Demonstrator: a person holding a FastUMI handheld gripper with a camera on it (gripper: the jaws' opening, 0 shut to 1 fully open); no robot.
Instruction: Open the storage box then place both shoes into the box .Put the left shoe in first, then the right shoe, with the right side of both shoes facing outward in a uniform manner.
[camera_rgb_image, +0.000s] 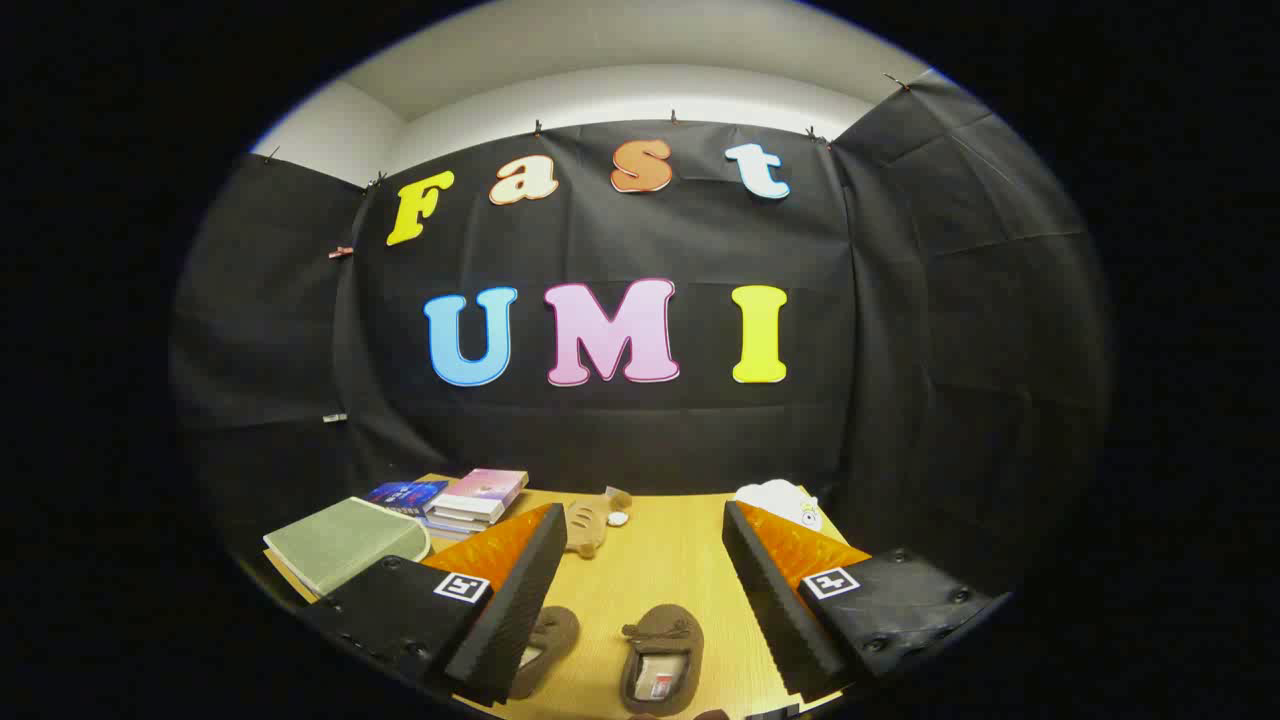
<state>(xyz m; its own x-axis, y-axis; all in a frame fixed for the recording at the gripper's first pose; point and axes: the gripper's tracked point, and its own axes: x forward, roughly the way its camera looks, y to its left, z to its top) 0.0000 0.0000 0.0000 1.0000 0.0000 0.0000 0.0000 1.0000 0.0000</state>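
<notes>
Two shoes (610, 655) between parted tongs (640, 600).

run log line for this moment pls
gripper: open, holding nothing | shoes: on table, between fingers | books: beyond fingers

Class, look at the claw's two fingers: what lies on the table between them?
In the gripper view, one brown shoe lies on the table between the open claw's fingers; bare wood beyond it.

On the counter (650, 570), two shoes (663, 655) are seen between the spread fingers of the claw (640, 600); books (470, 500) and possibly a soft toy (590, 525) lie beyond them.
</notes>
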